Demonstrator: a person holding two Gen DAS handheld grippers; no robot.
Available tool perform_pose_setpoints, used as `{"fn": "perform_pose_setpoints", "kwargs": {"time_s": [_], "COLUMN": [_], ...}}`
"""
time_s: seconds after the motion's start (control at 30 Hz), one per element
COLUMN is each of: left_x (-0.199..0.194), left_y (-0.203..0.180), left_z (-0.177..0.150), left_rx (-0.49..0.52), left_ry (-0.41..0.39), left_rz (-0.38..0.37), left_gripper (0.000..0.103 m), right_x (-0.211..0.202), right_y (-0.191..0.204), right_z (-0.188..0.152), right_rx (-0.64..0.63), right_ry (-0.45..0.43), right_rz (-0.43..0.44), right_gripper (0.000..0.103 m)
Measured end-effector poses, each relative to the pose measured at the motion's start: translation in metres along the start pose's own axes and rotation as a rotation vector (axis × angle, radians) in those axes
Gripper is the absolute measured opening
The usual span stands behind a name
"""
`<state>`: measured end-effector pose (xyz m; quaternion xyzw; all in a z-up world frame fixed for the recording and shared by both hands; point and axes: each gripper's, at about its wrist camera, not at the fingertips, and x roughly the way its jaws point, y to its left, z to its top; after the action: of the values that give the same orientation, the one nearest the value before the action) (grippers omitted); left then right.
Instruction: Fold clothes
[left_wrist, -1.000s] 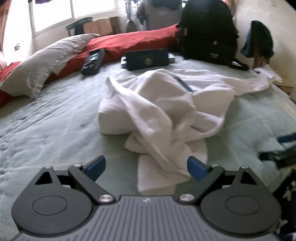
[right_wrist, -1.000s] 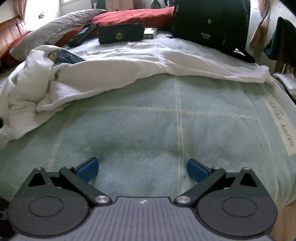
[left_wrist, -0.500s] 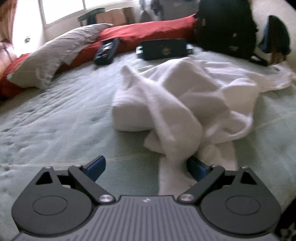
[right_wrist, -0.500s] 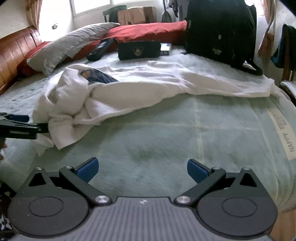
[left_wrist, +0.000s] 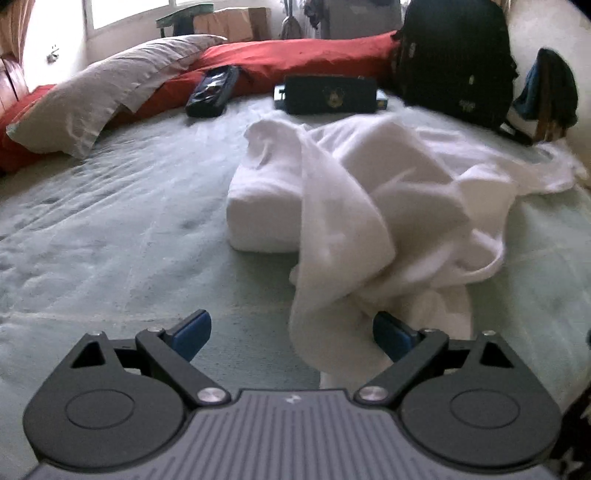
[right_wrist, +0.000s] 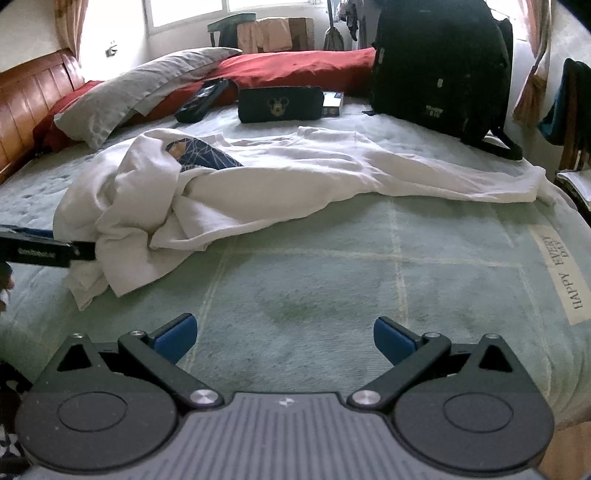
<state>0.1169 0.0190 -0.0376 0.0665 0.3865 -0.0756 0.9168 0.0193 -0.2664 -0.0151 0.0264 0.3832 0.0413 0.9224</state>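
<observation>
A white garment (left_wrist: 388, 206) lies crumpled on the pale green bed cover (left_wrist: 110, 240), bunched into a heap with a dark blue printed patch (right_wrist: 201, 155) showing in its folds and a long flat part (right_wrist: 369, 173) stretching away toward the right of the bed. One loose end of it drapes down between the fingers of the left tongs (left_wrist: 291, 332), close to the right-hand pad; the two blue pads stand wide apart and clamp nothing. The right tongs (right_wrist: 284, 334) hover over bare cover with their pads spread too, the heap ahead and to their left. Beyond the garment sit a dark pouch with a mouse emblem (right_wrist: 280, 103), a black backpack (right_wrist: 439, 62), a grey pillow (left_wrist: 107, 99) and a red bolster (left_wrist: 295, 59). To the right tongs' far left stands a wooden headboard (right_wrist: 33, 99).
</observation>
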Motion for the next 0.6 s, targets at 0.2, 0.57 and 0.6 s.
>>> {"fn": "perform_pose_setpoints", "kwargs": {"time_s": [0.2, 0.57, 0.6], "left_x": [0.006, 0.013, 0.013], "left_y": [0.031, 0.095, 0.099], "left_z": [0.006, 0.015, 0.016], "left_rx": [-0.103, -0.142, -0.147], "left_ry": [-0.02, -0.011, -0.01], "left_rz": [0.147, 0.385, 0.384], "left_gripper": [0.096, 0.091, 0.091], "right_x": [-0.005, -0.002, -0.002], "right_y": [-0.003, -0.008, -0.008], "right_z": [-0.001, 0.0, 0.001], "right_rx": [0.01, 0.041, 0.041], "right_ry": [-0.01, -0.012, -0.012], "right_rz": [-0.015, -0.034, -0.034], "right_gripper": [0.103, 0.103, 0.103]}}
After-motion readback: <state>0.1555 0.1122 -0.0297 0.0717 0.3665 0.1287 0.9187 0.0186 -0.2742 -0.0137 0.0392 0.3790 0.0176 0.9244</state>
